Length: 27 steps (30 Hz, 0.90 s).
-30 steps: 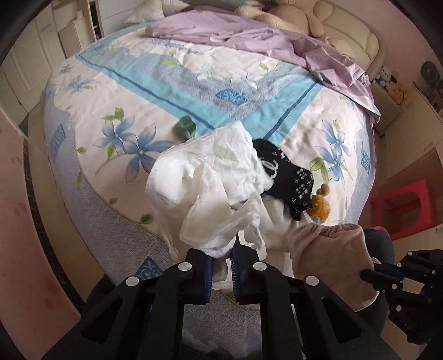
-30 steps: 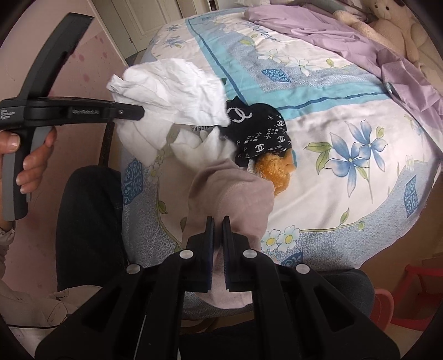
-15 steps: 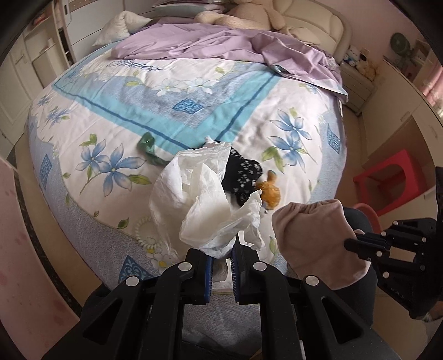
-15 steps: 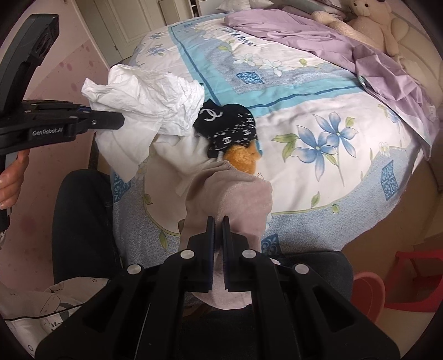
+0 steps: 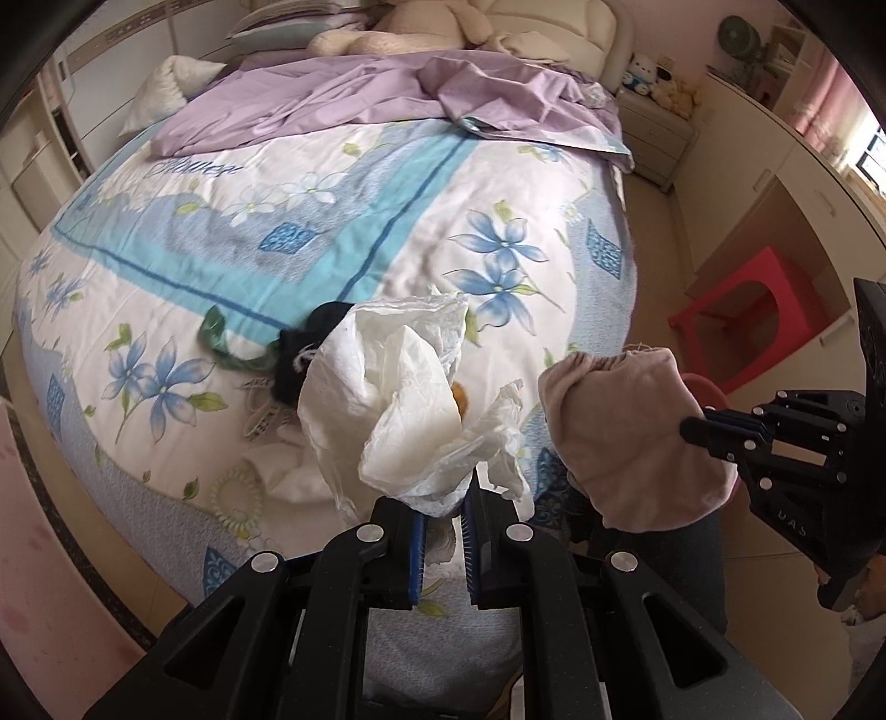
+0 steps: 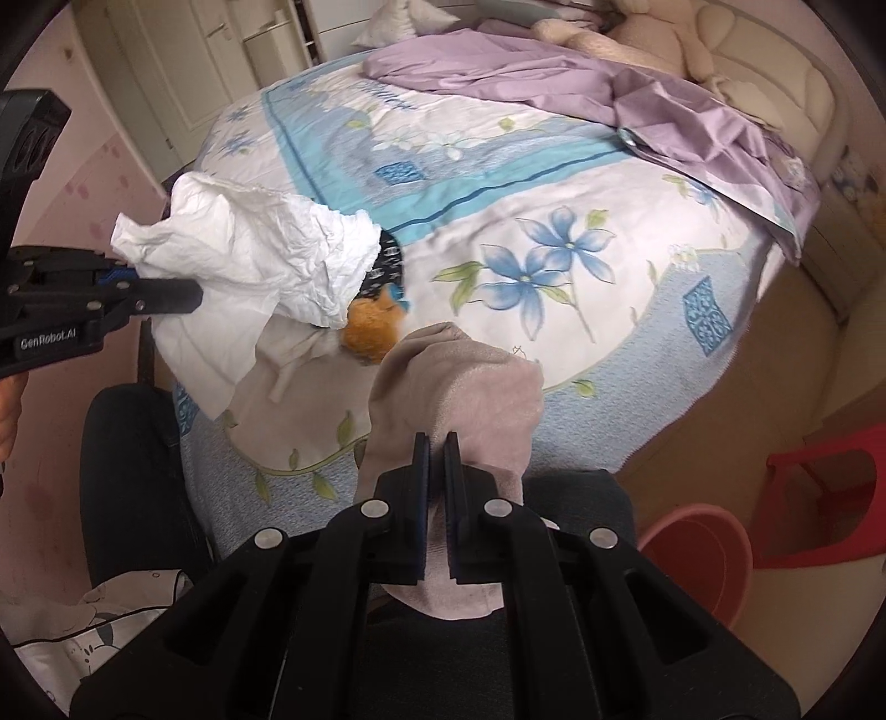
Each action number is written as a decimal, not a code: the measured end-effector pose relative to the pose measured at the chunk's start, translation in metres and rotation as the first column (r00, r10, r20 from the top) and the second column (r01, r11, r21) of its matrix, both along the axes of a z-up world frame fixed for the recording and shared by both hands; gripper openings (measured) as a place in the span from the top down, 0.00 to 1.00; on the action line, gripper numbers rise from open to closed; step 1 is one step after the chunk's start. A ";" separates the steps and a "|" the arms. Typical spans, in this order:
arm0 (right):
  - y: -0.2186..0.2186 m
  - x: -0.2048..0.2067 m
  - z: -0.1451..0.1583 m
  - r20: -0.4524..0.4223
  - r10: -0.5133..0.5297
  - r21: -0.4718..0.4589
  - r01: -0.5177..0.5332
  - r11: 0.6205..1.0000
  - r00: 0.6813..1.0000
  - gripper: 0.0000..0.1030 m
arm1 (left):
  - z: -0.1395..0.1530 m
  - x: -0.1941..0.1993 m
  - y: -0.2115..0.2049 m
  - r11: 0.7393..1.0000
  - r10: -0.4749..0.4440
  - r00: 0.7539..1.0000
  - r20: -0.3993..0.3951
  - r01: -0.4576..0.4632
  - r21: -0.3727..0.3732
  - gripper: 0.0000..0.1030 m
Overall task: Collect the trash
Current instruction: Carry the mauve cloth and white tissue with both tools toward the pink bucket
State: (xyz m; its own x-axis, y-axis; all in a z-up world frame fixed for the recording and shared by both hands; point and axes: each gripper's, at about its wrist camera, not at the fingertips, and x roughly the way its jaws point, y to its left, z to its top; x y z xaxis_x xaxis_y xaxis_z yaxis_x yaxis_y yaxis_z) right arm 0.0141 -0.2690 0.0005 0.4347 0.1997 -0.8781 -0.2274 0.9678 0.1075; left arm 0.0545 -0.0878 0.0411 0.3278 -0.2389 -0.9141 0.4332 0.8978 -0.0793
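Above the near edge of a round bed [image 5: 387,183], the left claw [image 5: 443,518] is clamped on a crumpled white tissue [image 5: 404,399], whose bunched lower end sits pinched between the blue-lined fingers while the rest billows up and forward, off the bedding. To its right, the right claw [image 6: 436,471] is clamped on a pinkish-beige cloth [image 6: 459,382]; the fingers stand almost together with the fabric squeezed between them, and the cloth hangs in a soft pouch over the edge of the bed. In the left wrist view the same cloth [image 5: 631,432] appears just beside the tissue, gripped from its right side by the right claw [image 5: 692,429]. Behind and partly hidden by the tissue lie a black patterned item [image 6: 385,266] and a small orange plush toy [image 6: 368,332], both resting on the floral bedspread. Further left on the bedspread are a green hair tie [image 5: 227,343] and, near the edge, a pale coiled hair tie [image 5: 238,495]. A white scrap of fabric or paper [image 6: 293,354] lies flat under the lifted tissue. At the far side of the bed a lilac sheet [image 5: 387,99] is rumpled below a large cream plush toy [image 5: 398,33]. On the floor to the right stand a red stool [image 5: 747,315] and a pink basin [image 6: 698,548].
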 end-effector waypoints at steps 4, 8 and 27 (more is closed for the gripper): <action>-0.028 -0.003 0.003 0.018 -0.076 0.000 0.076 0.997 0.997 0.96 | 0.001 0.002 -0.025 0.999 -0.048 0.999 0.005 0.048 -0.006 0.88; -0.054 -0.008 0.004 0.032 -0.150 0.000 0.150 0.989 0.988 0.96 | 0.005 0.006 -0.056 0.994 -0.109 0.994 0.013 0.109 -0.007 0.88; -0.161 -0.053 -0.005 0.051 -0.437 -0.030 0.439 0.898 0.898 0.96 | -0.001 -0.008 -0.213 0.912 -0.410 0.912 0.009 0.409 0.017 0.88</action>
State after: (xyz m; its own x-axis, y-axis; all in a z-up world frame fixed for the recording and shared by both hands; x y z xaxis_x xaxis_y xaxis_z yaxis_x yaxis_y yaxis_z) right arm -0.0391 -0.4304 -0.0044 0.5072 -0.0537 -0.8601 0.2167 0.9739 0.0670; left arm 0.0465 -0.3011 0.0401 0.2148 -0.3409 -0.9152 0.7639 0.6425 -0.0600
